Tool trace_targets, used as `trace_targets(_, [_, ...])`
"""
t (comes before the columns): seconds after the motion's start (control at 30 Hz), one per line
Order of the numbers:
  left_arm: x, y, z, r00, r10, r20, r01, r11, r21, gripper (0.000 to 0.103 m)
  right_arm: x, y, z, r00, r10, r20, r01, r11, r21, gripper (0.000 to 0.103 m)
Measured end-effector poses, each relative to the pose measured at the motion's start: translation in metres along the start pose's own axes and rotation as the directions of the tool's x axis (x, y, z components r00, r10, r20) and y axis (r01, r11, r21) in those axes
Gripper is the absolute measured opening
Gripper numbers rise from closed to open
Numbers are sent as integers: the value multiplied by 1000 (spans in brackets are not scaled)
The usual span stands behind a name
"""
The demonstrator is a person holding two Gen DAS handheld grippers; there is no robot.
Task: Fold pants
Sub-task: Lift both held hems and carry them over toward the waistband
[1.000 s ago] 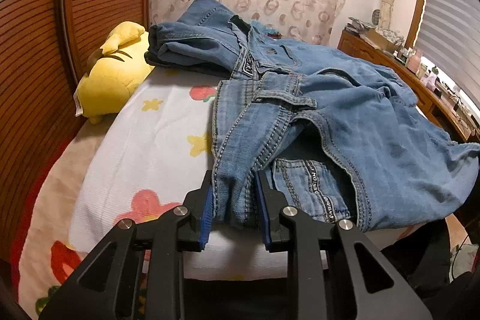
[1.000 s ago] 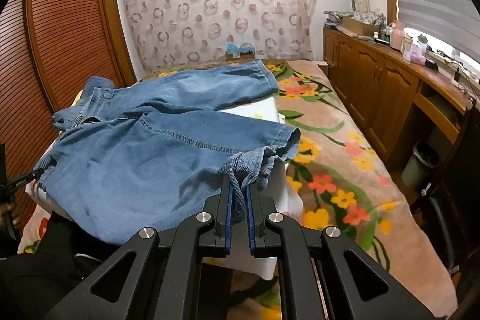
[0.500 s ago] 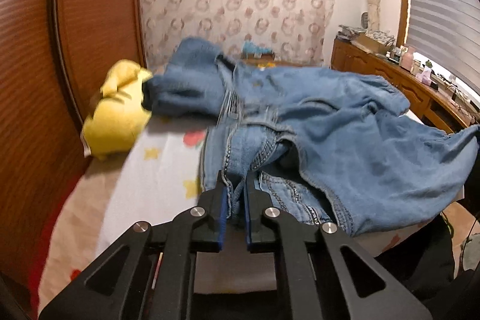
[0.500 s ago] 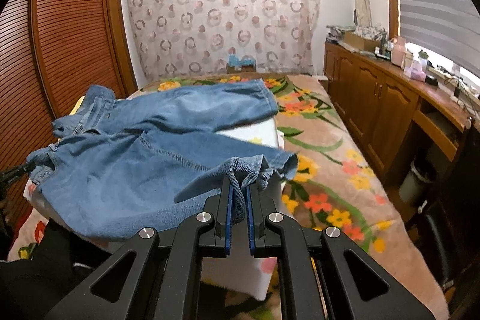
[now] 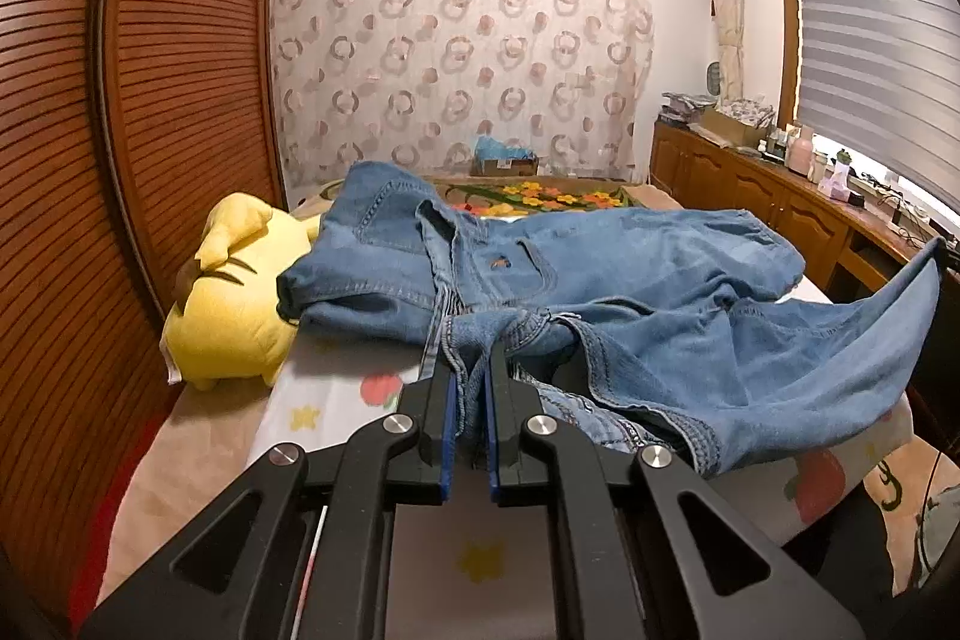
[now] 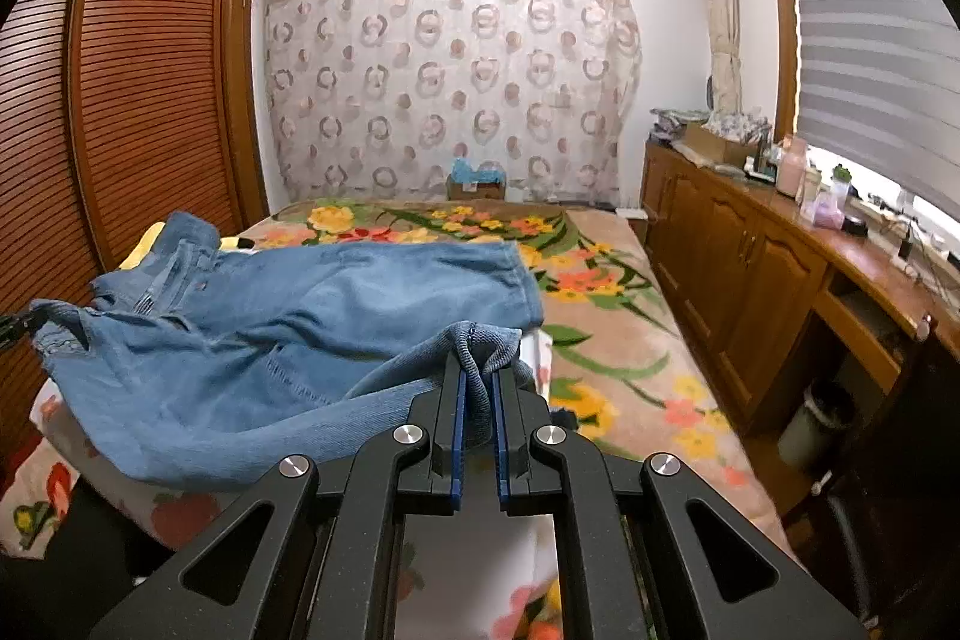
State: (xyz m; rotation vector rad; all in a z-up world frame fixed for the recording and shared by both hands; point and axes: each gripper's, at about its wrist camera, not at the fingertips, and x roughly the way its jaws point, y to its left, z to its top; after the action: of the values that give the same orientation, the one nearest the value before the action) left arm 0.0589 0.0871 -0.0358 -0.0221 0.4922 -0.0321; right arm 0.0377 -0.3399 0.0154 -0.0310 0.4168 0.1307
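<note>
Here, at the bottom centre of the left wrist view, the left claw point(image 5: 467, 370) is pinching a bunched fold of the waist end of the blue denim pants point(image 5: 630, 280) between its blue pads. In the right wrist view the right claw point(image 6: 477, 370) is likewise pressed together on the hem of one leg, low in the middle of the frame. Both pinched ends hang clear of the bed point(image 6: 600, 292), and the near leg sags between them. Behind it, the other leg lies flat across a white fruit-print blanket point(image 5: 336, 388) spread over the flowered cover, filling the middle of both frames. Just left of the pants in the left wrist view, a yellow plush toy point(image 5: 234, 304) touches the denim at the wardrobe side. Farther back stand the brown louvred wardrobe point(image 5: 180, 70) at the left, a ring-patterned curtain point(image 6: 444, 70) in the upper centre, and a wooden cabinet point(image 6: 750, 244) along the right under the window blind point(image 6: 870, 40).
</note>
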Motion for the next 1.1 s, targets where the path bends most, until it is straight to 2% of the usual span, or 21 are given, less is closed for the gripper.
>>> trace_targets(0.23, [15,-1,6,1000,6,-4,-6,1000,16,9,37,1,-5,1000,-18,-11,17,1000,-17,7])
trace_targets(0.53, [32,-3,48,999,13,32,-13,1000,26,9,69,-4,17,999,-32,8,32,999,5,7])
trace_targets(0.9, [82,1,96,999,17,48,-19,999,33,9,111,1,49,996,-65,61,66,998,-14,7])
trace_targets(1.1, [114,6,120,999,20,46,-21,1000,22,8,146,4,52,996,-74,52,74,997,-6,7])
